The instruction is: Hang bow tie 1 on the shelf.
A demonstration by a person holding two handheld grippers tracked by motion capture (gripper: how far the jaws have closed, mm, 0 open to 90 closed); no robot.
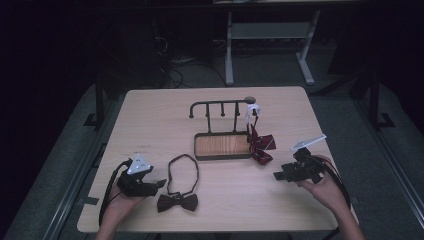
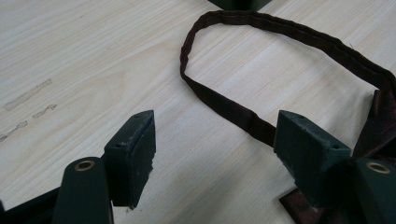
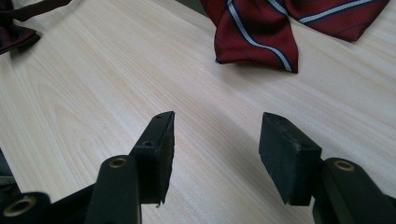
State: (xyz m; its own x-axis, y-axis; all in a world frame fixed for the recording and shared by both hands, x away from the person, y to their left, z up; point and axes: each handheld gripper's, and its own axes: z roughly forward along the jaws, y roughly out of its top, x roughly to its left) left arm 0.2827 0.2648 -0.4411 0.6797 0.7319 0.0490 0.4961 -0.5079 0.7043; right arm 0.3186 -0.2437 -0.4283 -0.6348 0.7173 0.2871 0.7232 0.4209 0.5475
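A dark maroon bow tie (image 1: 177, 202) lies near the table's front edge, and its neck strap (image 1: 183, 172) loops away toward the rack. In the left gripper view that strap (image 2: 243, 65) curves across the wood just ahead of the jaws. My left gripper (image 1: 159, 183) (image 2: 215, 140) rests open beside the bow tie, nothing between its jaws. A red striped bow tie (image 1: 260, 145) (image 3: 261, 28) hangs from the black rack (image 1: 222, 107) and spills onto the table. My right gripper (image 1: 278, 175) (image 3: 217, 140) is open, low over bare wood, short of the striped tie.
The rack stands on a wooden tray base (image 1: 222, 146) at the table's middle. A round hole (image 1: 248, 99) sits near the far edge. A white clip (image 1: 253, 109) hangs at the rack's right end. Metal table legs (image 1: 229, 50) stand on the dark floor behind.
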